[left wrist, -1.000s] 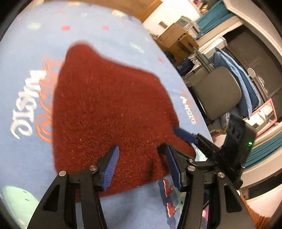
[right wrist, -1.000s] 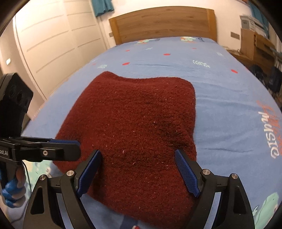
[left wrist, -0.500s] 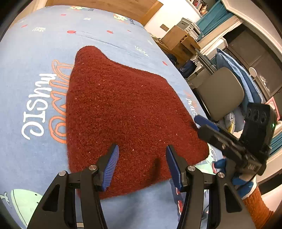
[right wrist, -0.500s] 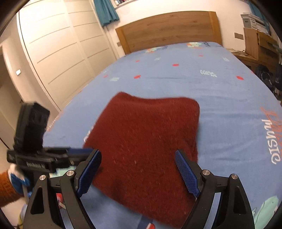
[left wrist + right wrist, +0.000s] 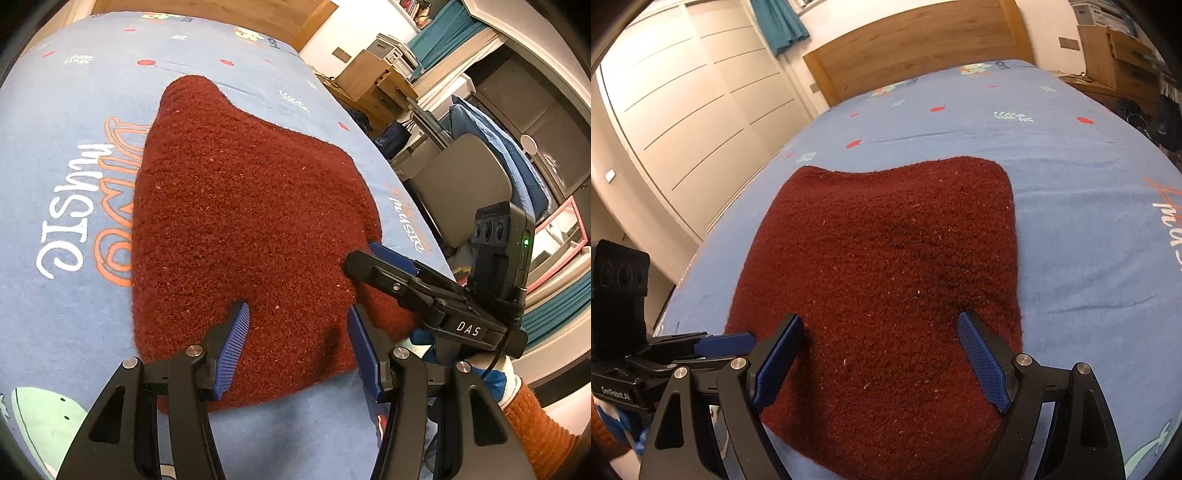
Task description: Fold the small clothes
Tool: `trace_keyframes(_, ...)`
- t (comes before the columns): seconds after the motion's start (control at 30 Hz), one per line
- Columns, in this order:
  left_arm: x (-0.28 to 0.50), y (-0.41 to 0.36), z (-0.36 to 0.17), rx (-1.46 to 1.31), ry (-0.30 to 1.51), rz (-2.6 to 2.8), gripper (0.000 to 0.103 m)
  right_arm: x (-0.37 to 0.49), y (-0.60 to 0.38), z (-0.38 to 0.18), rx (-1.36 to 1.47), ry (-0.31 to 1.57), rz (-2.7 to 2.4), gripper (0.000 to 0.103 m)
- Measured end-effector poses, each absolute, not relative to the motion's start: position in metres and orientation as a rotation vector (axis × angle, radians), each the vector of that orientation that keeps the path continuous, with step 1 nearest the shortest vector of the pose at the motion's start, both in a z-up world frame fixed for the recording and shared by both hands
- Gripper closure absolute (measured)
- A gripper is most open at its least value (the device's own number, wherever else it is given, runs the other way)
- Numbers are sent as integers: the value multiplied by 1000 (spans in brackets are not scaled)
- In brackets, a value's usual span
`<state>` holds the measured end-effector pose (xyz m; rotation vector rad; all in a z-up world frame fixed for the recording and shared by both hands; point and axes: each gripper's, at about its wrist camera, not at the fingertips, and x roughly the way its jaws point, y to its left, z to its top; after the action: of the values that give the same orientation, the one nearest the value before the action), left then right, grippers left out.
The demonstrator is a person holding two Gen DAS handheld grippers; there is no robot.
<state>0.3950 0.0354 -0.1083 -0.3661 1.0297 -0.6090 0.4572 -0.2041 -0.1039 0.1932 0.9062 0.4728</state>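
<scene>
A dark red fuzzy garment (image 5: 236, 206) lies folded flat on the blue printed bed sheet (image 5: 66, 122). My left gripper (image 5: 300, 350) hovers open over its near edge, with cloth showing between the blue pads (image 5: 232, 347) but not pinched. In the right wrist view the same garment (image 5: 886, 251) fills the middle. My right gripper (image 5: 881, 347) stands wide open above its near edge. The right gripper's fingertips (image 5: 369, 258) reach the garment's right side in the left wrist view. The left gripper's finger (image 5: 724, 343) shows at the garment's left corner in the right wrist view.
A wooden headboard (image 5: 916, 55) closes the far end of the bed. White wardrobe doors (image 5: 683, 110) run along one side. On the other side stand a grey chair (image 5: 465, 184), blue clothes and wooden boxes. A gloved hand with an orange sleeve (image 5: 535, 428) holds the right gripper.
The right gripper drew back from the garment half a second ago and has come close over its near edge again. The left gripper sank slightly. Both kept their openings.
</scene>
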Motion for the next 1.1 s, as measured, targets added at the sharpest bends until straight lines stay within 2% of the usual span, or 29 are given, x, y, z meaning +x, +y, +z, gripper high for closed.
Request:
trace_keyframes(0.07, 395, 36, -101, -364, 1028, -609, 53, 460, -205, -97, 204, 923, 469, 16)
trace_keyframes(0.2, 395, 48, -80, -355, 981, -609, 43, 458, -212, -75, 248, 898, 466, 16)
trace_keyframes(0.33, 399, 69, -71, -354, 943, -559, 40, 456, -223, -66, 265, 872, 431, 16)
trace_keyframes(0.4, 403, 78, -73, -362, 940, -522, 34, 460, -230, -69, 278, 885, 402, 16)
trace_keyframes(0.73, 440, 97, -123, -475, 1046, -496, 33, 485, -254, -120, 441, 1075, 410, 15)
trace_keyframes(0.8, 444, 100, -130, -511, 1053, -517, 26, 489, -258, -127, 491, 1106, 427, 13)
trace_keyframes(1.0, 464, 97, -157, -667, 1118, -624, 22, 502, -268, -153, 640, 1177, 533, 14)
trace_keyframes(1.07, 467, 97, -163, -701, 1116, -646, 23, 505, -272, -156, 670, 1172, 557, 19)
trace_keyframes(1.1, 470, 99, -164, -727, 1109, -652, 27, 505, -272, -157, 674, 1171, 568, 23)
